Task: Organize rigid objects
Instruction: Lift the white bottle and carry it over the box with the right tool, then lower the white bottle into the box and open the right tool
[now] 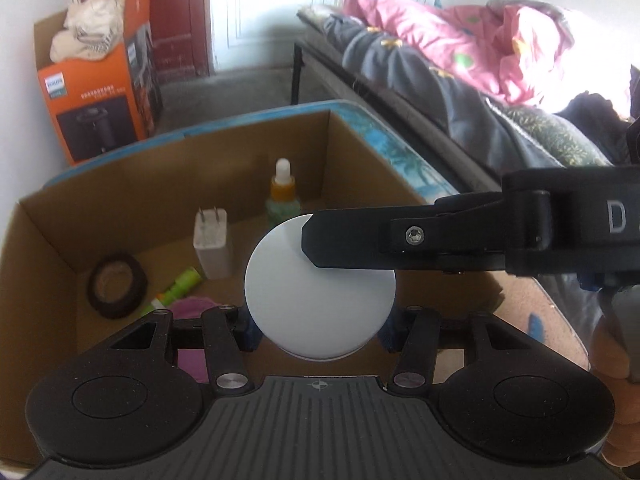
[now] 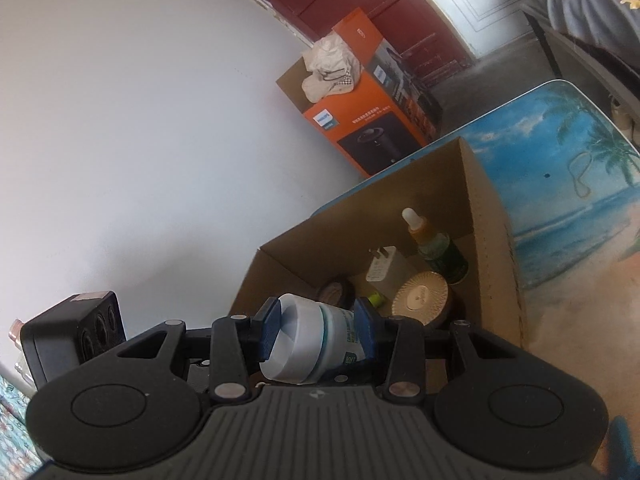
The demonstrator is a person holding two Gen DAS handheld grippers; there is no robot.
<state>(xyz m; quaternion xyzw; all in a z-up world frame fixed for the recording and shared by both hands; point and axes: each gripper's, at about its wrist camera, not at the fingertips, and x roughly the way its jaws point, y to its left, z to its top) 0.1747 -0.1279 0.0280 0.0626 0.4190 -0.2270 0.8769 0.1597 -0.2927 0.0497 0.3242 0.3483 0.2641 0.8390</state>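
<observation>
The left wrist view looks forward and slightly down from just above the near edge of the open brown cardboard box [image 1: 52, 240], facing the far red-brown wooden door [image 1: 176, 16], with the bed along the right. The right wrist view sits close over the same box [image 2: 476, 240], rolled sideways, facing the white wall on its left. Both share the box's inside, the orange printed carton [image 1: 100, 96] [image 2: 372, 120] and the door.
</observation>
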